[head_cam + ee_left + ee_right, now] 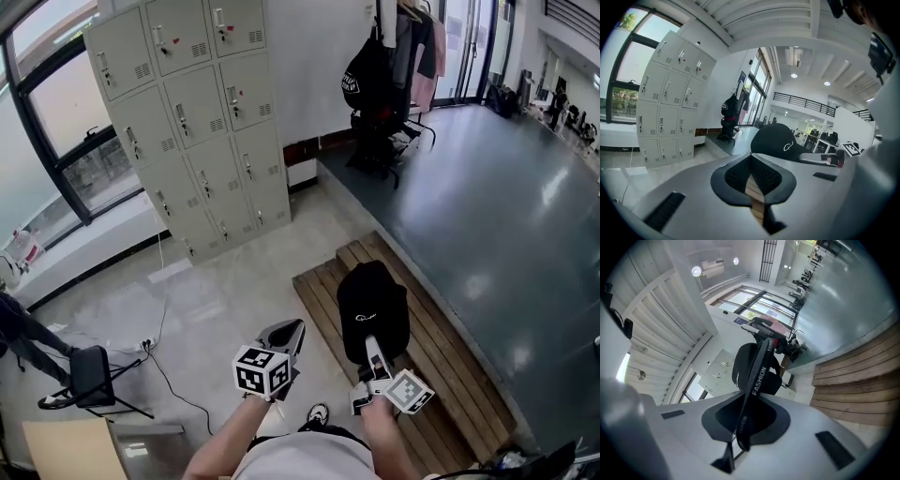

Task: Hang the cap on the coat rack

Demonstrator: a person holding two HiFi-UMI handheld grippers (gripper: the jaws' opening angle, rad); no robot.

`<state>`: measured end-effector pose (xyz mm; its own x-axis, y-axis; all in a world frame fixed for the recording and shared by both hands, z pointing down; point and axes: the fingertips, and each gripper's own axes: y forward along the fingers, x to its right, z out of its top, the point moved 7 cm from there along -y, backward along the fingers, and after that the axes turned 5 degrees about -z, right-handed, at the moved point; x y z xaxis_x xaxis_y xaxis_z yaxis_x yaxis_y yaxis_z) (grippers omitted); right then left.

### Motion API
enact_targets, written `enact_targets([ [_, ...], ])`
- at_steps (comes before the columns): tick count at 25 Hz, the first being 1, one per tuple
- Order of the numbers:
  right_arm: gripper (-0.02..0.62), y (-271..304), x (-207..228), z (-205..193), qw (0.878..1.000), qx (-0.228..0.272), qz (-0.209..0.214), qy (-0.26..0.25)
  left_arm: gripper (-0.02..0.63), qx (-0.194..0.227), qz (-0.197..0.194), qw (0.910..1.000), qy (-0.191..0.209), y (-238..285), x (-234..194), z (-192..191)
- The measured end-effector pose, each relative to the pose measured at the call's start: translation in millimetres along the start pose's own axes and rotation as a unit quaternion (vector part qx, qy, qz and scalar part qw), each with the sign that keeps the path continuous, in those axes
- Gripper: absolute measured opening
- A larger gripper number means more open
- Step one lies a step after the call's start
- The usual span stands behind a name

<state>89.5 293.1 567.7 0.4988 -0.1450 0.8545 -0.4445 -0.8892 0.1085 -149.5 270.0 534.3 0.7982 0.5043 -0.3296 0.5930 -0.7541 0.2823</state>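
Observation:
A black cap (372, 309) with a small white logo hangs over the wooden platform. My right gripper (375, 361) is shut on its back strap (758, 376), printed "FASHION", which runs between the jaws; the cap's crown (743, 364) shows beyond them. My left gripper (284, 339) sits beside it on the left, its tips meeting with nothing between them. From the left gripper (750, 157) view the cap (777, 140) is to the right. The coat rack (394, 56), hung with a black bag and clothes, stands far ahead by the wall, and shows small as the coat rack (730, 115) in the left gripper view.
Grey lockers (197, 122) line the wall at left. The slatted wooden platform (450, 375) lies under the grippers, beside a raised dark floor (506, 187). A small black chair (89, 375) and a cable sit on the pale floor at lower left.

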Motion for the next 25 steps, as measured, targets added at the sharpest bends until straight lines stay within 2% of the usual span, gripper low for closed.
enact_targets([
  [3, 0.02, 21.8, 9.0, 13.4, 1.0, 0.009, 0.005, 0.017, 0.003, -0.008, -0.004, 0.9999, 0.01, 26.2, -8.5, 13.5],
  [6, 0.02, 35.9, 18.6, 27.6, 1.0, 0.013, 0.0, 0.014, 0.003, -0.008, -0.009, 0.9999, 0.011, 48.3, -14.2, 23.6],
  [9, 0.02, 46.4, 28.7, 35.8, 1.0, 0.012, -0.019, 0.017, 0.003, -0.006, -0.009, 0.9999, 0.007, 64.3, -21.8, 28.9],
  [17, 0.02, 74.7, 33.0, 35.2, 1.0, -0.005, -0.019, 0.018, 0.003, -0.012, -0.003, 0.9998, -0.017, 82.8, -44.3, 24.8],
  [22, 0.02, 92.3, 76.5, 14.1, 0.998, -0.007, -0.055, 0.006, 0.003, -0.017, -0.014, 0.9994, -0.027, 107.6, -74.2, -13.3],
  [25, 0.02, 109.0, 44.8, 30.5, 0.999, 0.002, -0.053, 0.01, 0.004, -0.027, -0.025, 0.999, -0.027, 110.9, -81.1, 22.0],
])
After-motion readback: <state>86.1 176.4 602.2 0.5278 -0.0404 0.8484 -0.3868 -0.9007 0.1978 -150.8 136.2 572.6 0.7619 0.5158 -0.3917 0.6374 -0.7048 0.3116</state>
